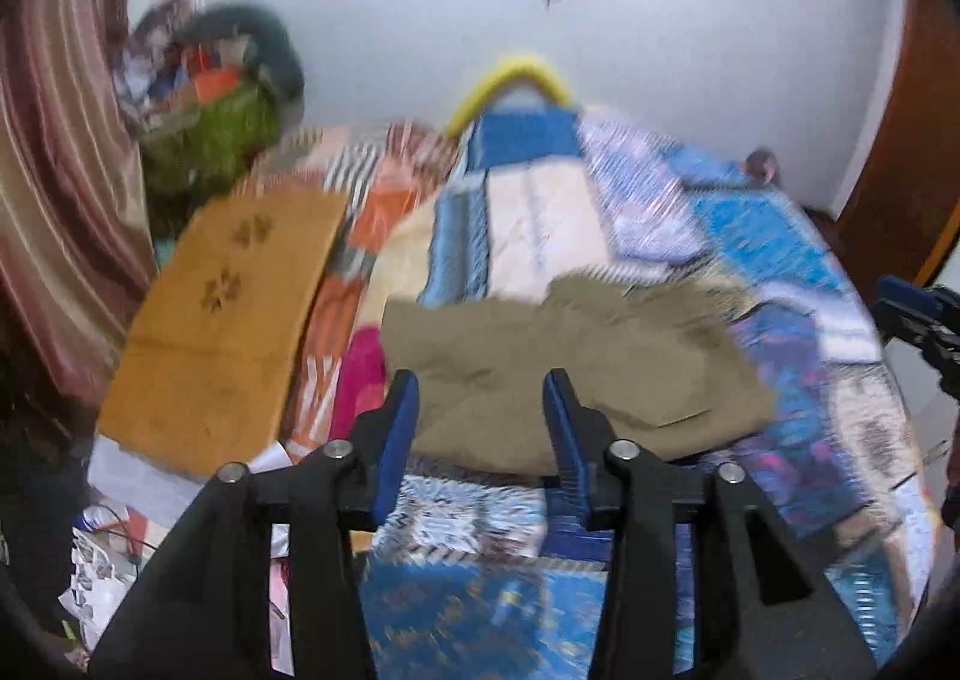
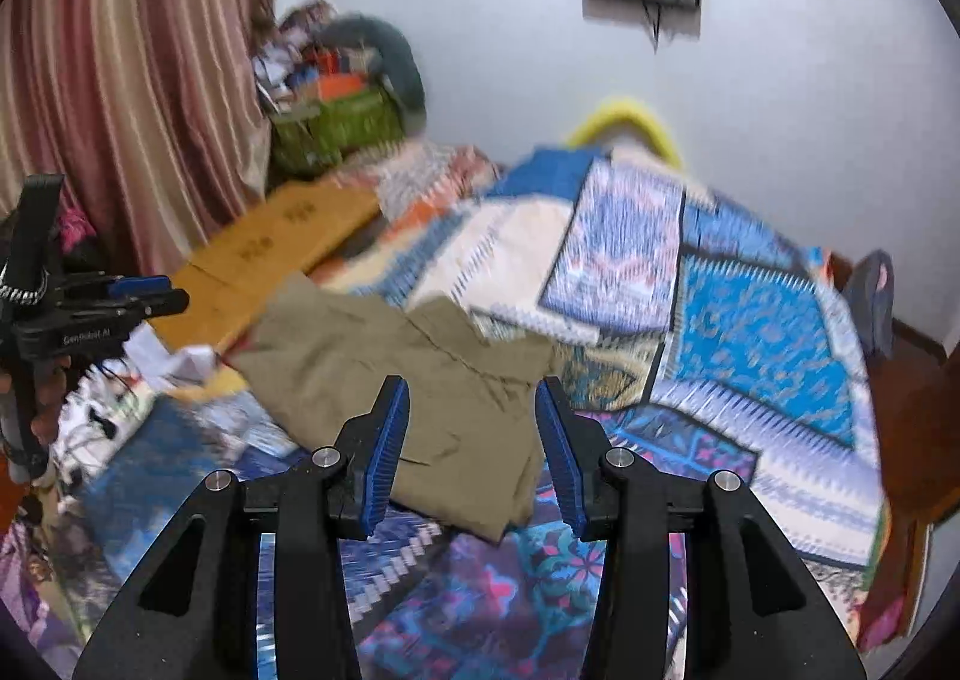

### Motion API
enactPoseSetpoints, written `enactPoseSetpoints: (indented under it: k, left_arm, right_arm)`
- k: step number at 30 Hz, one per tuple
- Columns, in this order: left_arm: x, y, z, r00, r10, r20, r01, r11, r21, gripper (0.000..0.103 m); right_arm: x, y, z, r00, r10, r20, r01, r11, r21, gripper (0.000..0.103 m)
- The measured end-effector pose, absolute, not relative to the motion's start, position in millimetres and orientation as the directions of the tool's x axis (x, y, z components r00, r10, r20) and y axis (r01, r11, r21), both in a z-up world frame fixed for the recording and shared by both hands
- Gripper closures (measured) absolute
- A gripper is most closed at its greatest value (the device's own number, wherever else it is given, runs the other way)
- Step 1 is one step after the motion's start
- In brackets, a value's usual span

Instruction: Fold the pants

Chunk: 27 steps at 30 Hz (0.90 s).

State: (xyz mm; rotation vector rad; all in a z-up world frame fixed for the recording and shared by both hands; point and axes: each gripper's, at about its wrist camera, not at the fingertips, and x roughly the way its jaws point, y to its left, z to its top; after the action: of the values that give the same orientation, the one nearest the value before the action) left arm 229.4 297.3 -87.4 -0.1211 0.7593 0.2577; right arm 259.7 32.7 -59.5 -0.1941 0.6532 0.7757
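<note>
The pants (image 1: 558, 368) lie on the bed (image 1: 780, 260), on the patterned quilt (image 2: 750, 320), as a compact olive bundle. In the right wrist view I see stacked layers at the near edge, so I judge at least one fold made, likely more. The outline is roughly rectangular, though one side looks uneven and a flap sits proud at the far corner; blur keeps me from reading the creases closely.

My left tool (image 1: 483, 416) is spread, nothing between its blue pads, and it hangs above the near edge of the bundle — clear of the cloth. My right tool (image 2: 474, 428) is likewise spread and empty, above the bundle's near right part. Neither pinches fabric.

An orange mat (image 1: 228, 308) lies beside the pants to the left, apart from them. A green basket (image 2: 336, 128) of clutter stands at the far wall by the curtain (image 2: 120, 80).

Judgement: the folding is largely done — the pants rest released on the bed. What may remain is a final squaring of the loose flap or one more fold; I cannot tell from these views whether either is needed.
</note>
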Motion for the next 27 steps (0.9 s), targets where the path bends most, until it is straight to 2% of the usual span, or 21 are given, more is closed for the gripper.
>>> enactPoseSetpoints:
  k: [6,8,14,18,19,22,24,27]
  left_arm:
    - [149.6,236.8,-2.8,0.836,0.169,-0.523,-0.216,0.976,-0.028,0.058]
    - [121.0,220.3,18.1,0.873,0.158,-0.461,-0.199,0.979,-0.040,0.050]
    - [48.2,179.3,51.1,0.933,0.162,-0.321,-0.186,0.981,-0.046,0.048]
    - [6.0,157.5,60.0,0.951,0.181,-0.249,-0.195,0.980,-0.029,0.041]
    - [-3.6,153.1,61.5,0.955,0.187,-0.231,-0.199,0.980,-0.028,0.038]
    - [-22.8,144.4,62.3,0.960,0.192,-0.204,-0.202,0.979,-0.028,0.030]
    - [-32.6,139.0,61.7,0.962,0.197,-0.189,-0.204,0.979,-0.018,0.028]
    - [-43.5,131.7,60.3,0.963,0.204,-0.178,-0.208,0.978,-0.001,0.015]
  right_arm:
    - [189.6,4.4,9.6,0.555,0.688,-0.468,-0.746,0.661,0.088,0.063]
    - [167.7,-2.1,24.4,0.568,0.708,-0.420,-0.754,0.652,0.080,0.063]
    - [88.9,-18.8,54.1,0.610,0.744,-0.274,-0.769,0.639,0.026,0.063]
    - [53.2,-29.5,55.5,0.653,0.735,-0.184,-0.745,0.667,0.021,0.048]
    - [44.1,-32.1,54.6,0.657,0.736,-0.163,-0.743,0.669,0.030,0.047]
    - [34.1,-36.8,49.8,0.659,0.739,-0.141,-0.739,0.671,0.060,0.041]
    - [30.7,-38.3,46.3,0.665,0.736,-0.128,-0.734,0.675,0.074,0.037]
    - [27.0,-39.9,45.3,0.680,0.724,-0.117,-0.721,0.689,0.074,0.028]
